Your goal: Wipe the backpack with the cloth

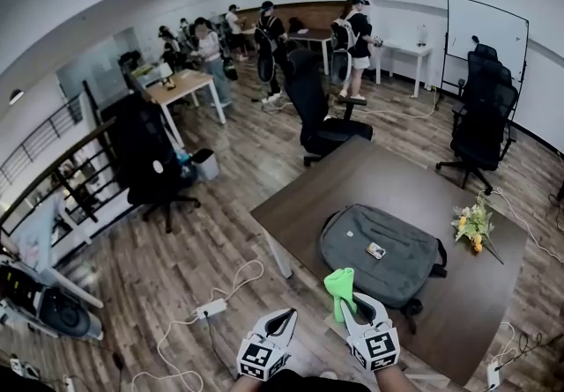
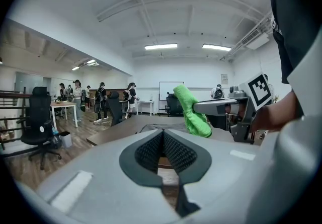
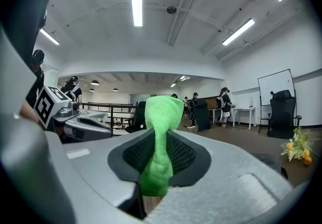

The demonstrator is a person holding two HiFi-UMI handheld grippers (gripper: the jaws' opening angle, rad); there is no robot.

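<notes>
The cloth (image 1: 339, 283) was pinched upright in the right gripper (image 1: 351, 300), the backpack (image 1: 379, 251) lay just ahead of it, long axis crosswise, and the left gripper (image 1: 284, 318), pressed together empty, sat farther off.

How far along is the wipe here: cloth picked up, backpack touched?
Done: the right tool is shut on the green cloth. In hand: the cloth is held upright in the air near the near edge of the backpack, apparently not touching it. The left tool is shut and empty. Left: all the wiping; no stroke has visibly begun.
</notes>
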